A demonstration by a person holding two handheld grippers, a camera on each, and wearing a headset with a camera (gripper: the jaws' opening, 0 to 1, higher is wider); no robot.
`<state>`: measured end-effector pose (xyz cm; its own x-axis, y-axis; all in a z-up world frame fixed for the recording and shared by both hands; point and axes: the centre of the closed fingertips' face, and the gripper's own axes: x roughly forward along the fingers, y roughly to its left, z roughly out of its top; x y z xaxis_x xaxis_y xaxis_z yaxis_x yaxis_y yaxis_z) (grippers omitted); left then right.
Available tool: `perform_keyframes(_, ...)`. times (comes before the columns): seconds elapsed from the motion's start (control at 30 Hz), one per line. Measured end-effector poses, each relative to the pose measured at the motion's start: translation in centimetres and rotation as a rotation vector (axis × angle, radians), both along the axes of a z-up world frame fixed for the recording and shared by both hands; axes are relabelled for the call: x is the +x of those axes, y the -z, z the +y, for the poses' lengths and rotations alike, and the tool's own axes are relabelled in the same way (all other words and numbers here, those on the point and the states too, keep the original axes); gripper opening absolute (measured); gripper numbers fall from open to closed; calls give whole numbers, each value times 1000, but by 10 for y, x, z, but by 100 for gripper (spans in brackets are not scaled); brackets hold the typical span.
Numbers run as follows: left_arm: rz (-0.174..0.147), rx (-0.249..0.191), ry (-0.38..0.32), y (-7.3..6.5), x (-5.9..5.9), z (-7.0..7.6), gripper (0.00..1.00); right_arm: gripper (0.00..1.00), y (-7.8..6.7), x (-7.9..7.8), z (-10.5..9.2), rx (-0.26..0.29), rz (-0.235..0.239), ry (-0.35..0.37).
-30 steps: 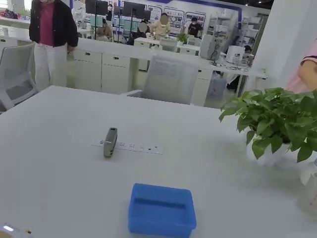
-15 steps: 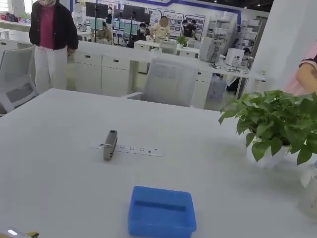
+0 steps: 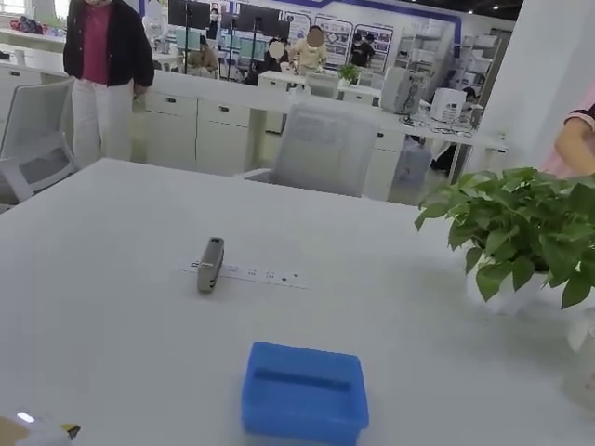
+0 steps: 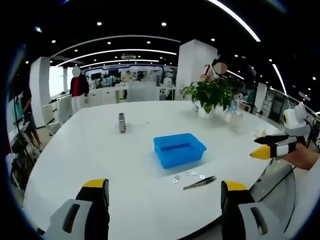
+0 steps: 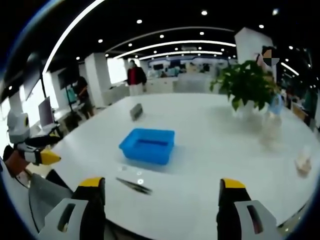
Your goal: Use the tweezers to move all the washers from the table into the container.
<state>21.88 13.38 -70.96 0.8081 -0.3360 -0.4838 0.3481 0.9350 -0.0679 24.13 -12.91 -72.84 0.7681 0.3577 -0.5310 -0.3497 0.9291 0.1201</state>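
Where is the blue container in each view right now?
Head view: blue container at bottom centre.
Left gripper view: container near centre, just beyond the washers and tweezers.
Right gripper view: container left of centre, beyond the tweezers.
Shared landmark: potted plant, beyond the container to its right in all three.

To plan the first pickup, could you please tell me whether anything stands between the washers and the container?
Nothing visible does. The washers lie on bare table beside the blue container; the tweezers lie on their other side, not between.
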Motion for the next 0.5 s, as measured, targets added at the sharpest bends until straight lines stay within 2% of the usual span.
perform_keyframes(0.2, 17, 6, 30, 4, 0, -3, 92, 91, 3, 0, 3, 8, 8, -14)
perform_keyframes(0.3, 48, 9, 114, 11, -1, -12, 78, 90, 8, 1, 7, 8, 28, -26)
perform_keyframes(0.4, 37, 53, 196, 16, 6, -19, 68, 89, 8, -1, 11, 6, 33, -35)
perform_keyframes(0.5, 53, 66, 286, 20, 10, -29, 53, 89, 11, -2, 13, 8, 44, -39)
